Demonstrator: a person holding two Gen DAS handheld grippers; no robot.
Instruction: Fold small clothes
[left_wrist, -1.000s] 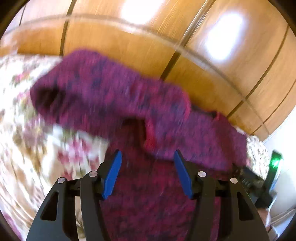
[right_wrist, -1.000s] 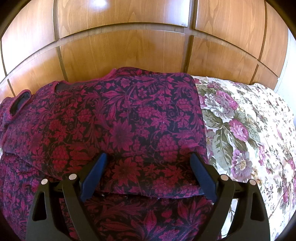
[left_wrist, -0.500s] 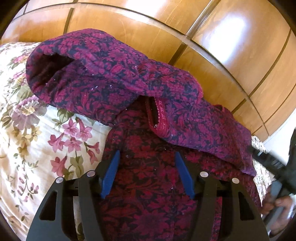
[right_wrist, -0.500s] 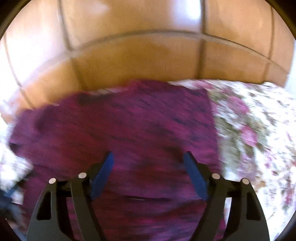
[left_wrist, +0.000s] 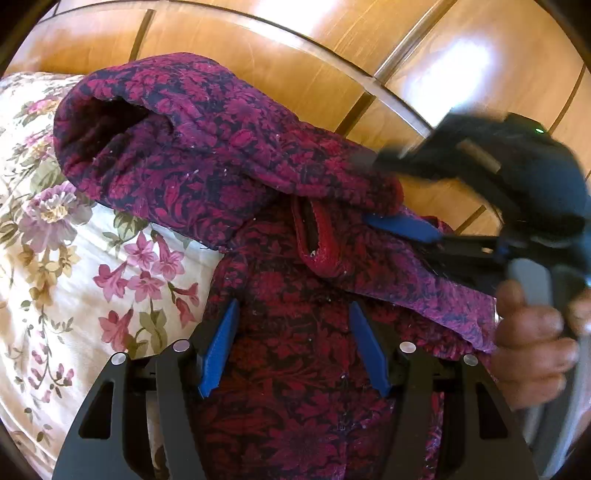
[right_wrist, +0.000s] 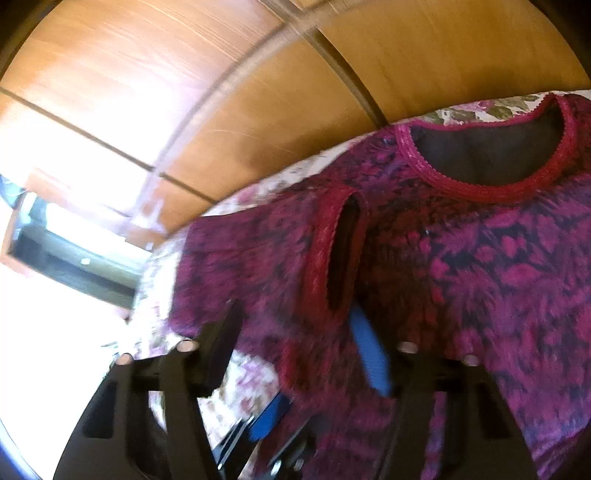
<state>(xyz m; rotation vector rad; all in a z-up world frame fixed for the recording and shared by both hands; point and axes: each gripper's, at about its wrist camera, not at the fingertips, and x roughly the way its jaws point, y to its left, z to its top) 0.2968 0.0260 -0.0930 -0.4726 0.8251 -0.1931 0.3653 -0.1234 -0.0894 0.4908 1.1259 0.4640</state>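
Note:
A small magenta and dark floral garment (left_wrist: 295, 325) lies on the flowered bedspread (left_wrist: 74, 266), with one sleeve (left_wrist: 177, 147) folded across its top. My left gripper (left_wrist: 291, 350) is open and empty, low over the garment's body. My right gripper (left_wrist: 399, 225) shows in the left wrist view, reaching in from the right near the armhole with red trim (left_wrist: 317, 236); a hand holds its handle. In the blurred right wrist view the right gripper (right_wrist: 295, 347) is open over the garment (right_wrist: 461, 280), near an armhole (right_wrist: 343, 258) and the neckline (right_wrist: 480, 155).
A glossy wooden wardrobe (left_wrist: 332, 55) stands close behind the bed. In the right wrist view a bright window (right_wrist: 55, 240) is at the left. The left gripper's blue finger (right_wrist: 269, 421) shows at the bottom of that view.
My right gripper has swung left across the garment and turned toward the sleeve and neckline. It has come into the left wrist view at the right. The left gripper has barely moved.

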